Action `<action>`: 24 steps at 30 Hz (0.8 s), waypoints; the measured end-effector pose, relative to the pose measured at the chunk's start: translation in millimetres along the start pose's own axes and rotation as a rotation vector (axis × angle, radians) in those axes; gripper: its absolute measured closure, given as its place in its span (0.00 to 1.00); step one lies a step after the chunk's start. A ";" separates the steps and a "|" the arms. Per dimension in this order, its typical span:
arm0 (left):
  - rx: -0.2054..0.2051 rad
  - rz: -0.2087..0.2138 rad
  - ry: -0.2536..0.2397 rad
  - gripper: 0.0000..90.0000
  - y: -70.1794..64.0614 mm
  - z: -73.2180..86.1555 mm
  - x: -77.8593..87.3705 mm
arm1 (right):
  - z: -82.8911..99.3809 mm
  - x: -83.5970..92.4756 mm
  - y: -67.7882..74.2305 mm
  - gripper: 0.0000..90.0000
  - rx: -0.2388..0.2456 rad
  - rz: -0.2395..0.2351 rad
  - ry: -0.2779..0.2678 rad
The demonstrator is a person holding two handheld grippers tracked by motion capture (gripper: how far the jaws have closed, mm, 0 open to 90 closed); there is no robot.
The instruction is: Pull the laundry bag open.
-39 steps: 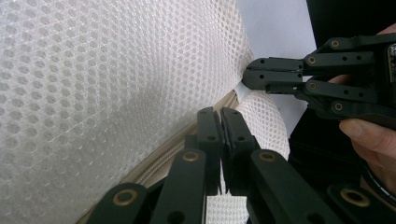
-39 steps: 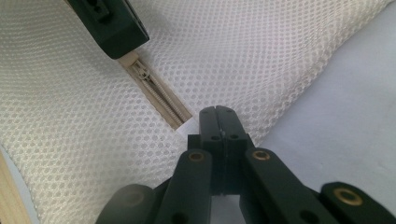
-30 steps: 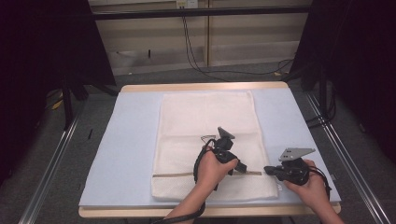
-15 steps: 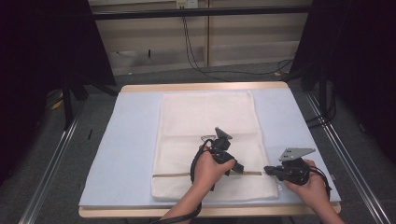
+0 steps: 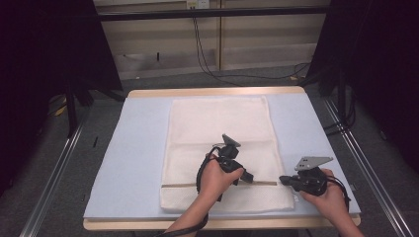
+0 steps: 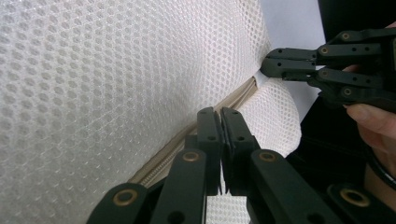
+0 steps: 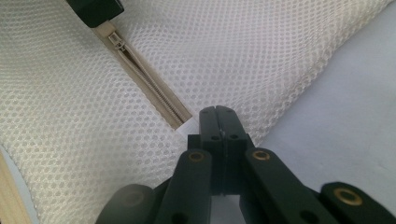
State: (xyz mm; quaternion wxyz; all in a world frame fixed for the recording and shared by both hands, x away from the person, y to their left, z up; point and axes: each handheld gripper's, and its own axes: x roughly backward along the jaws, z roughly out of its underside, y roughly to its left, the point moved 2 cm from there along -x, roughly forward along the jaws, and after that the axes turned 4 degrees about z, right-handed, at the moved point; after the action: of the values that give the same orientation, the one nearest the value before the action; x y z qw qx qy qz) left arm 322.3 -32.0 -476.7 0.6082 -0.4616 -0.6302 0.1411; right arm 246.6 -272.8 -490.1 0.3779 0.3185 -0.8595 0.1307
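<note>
high view: a white mesh bag [image 5: 217,148] lies flat on a pale blue mat [image 5: 128,148] that covers the wooden table [image 5: 212,92]. a beige zipper [image 5: 188,185] runs across the bag near its front edge. the left gripper [image 5: 249,177], held in the person's left hand [image 5: 217,177], rests on the zipper line toward the bag's right half. the right gripper [image 5: 284,179], held in the right hand [image 5: 330,197], meets the bag at its right edge, level with the zipper's end, and carries a grey three-cornered plate [image 5: 313,162] on top.

left gripper view: the left gripper [image 6: 220,116] has its jaws pressed together on the zipper tape [image 6: 187,144]; whether they pinch the slider itself cannot be told. the right gripper [image 6: 268,65] appears farther off, its tips against the bag's edge where the zipper ends.

right gripper view: the right gripper [image 7: 218,114] has its jaws pressed together, pinching the mesh just beside the zipper's end [image 7: 180,119]. the teeth [image 7: 144,79] are parted along this stretch, and the zipper pull [image 7: 117,44] lies just below the left gripper's tip [image 7: 95,9].
</note>
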 end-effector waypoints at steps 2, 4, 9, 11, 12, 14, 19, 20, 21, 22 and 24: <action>0.003 0.005 0.000 0.97 1.4 0.3 1.8 | 0.0 0.1 -0.2 1.00 -0.006 -0.002 0.003; -0.004 0.019 0.002 0.97 2.5 0.2 3.0 | 0.0 0.0 -0.3 1.00 -0.005 -0.002 0.002; -0.005 0.011 -0.002 0.97 2.0 0.9 5.0 | 0.1 0.0 -0.5 1.00 -0.012 -0.006 0.003; 0.000 0.009 -0.003 0.97 1.6 1.1 4.4 | 0.2 -0.2 -0.7 1.00 -0.017 -0.007 -0.001; 0.002 0.013 -0.003 0.97 1.8 1.1 4.1 | 0.2 -0.3 -1.0 1.00 -0.019 -0.007 -0.002; 0.000 0.007 -0.003 0.97 2.8 1.1 4.1 | 0.1 -0.3 -0.8 1.00 -0.015 -0.007 -0.002; -0.002 -0.002 0.000 0.97 4.0 1.5 5.2 | -0.1 -0.2 -0.8 1.00 -0.014 -0.006 0.001; 0.001 0.007 -0.002 0.97 4.9 1.5 6.2 | -0.2 -0.1 -0.3 1.00 -0.016 -0.005 0.004; 0.002 -0.015 -0.007 0.97 4.4 1.7 6.6 | -0.2 -0.1 -0.2 1.00 -0.017 -0.004 0.006; 0.002 0.004 -0.002 0.97 5.0 1.9 7.7 | -0.3 -0.1 -0.3 1.00 -0.015 -0.004 0.004; -0.006 -0.006 -0.004 0.97 4.9 2.3 8.8 | -0.2 -0.3 -0.9 1.00 -0.015 -0.007 0.002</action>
State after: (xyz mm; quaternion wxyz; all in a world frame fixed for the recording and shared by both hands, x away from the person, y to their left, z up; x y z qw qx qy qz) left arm 323.7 -21.9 -475.2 0.6060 -0.4614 -0.6331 0.1380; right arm 247.5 -273.3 -490.2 0.3816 0.3186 -0.8589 0.1231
